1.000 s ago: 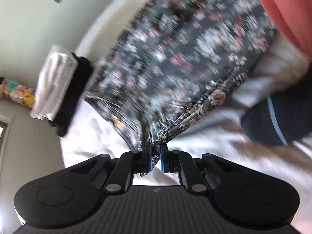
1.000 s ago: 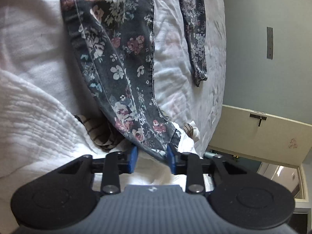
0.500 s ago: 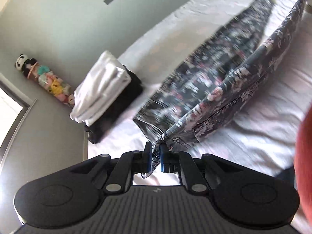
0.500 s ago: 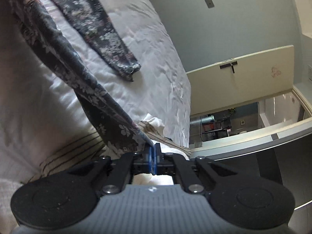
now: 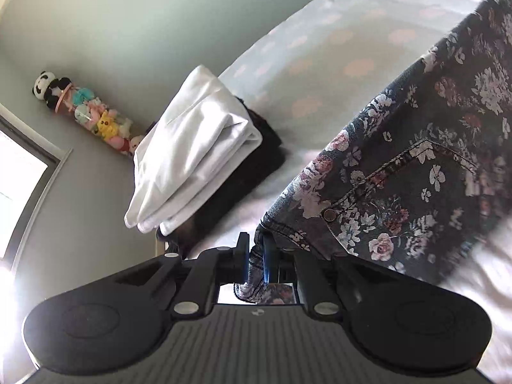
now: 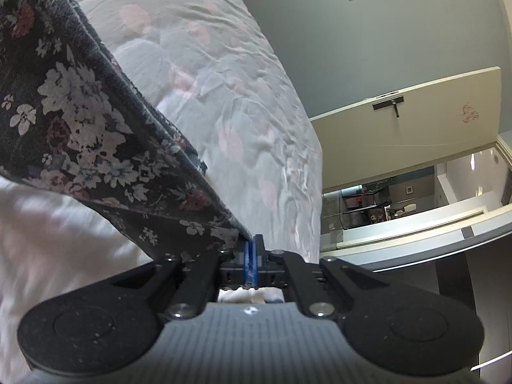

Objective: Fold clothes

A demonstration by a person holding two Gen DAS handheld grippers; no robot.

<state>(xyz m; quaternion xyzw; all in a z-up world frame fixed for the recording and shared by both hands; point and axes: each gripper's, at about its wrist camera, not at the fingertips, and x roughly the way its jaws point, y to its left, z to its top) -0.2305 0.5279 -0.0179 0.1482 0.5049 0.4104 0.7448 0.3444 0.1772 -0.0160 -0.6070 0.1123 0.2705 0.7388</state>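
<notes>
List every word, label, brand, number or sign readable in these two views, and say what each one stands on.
No readable text in either view.
Left gripper: a small round emblem on its body, no letters legible.
Right gripper: the same kind of emblem, not legible.
Door: a faint reddish mark near its upper right, too small to read.
Floral trousers: a metal rivet, nothing legible on it.

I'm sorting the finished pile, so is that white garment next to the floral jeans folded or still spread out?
Folded. The white garment lies in stacked layers with rounded fold edges, atop a dark garment on the bed.
</notes>
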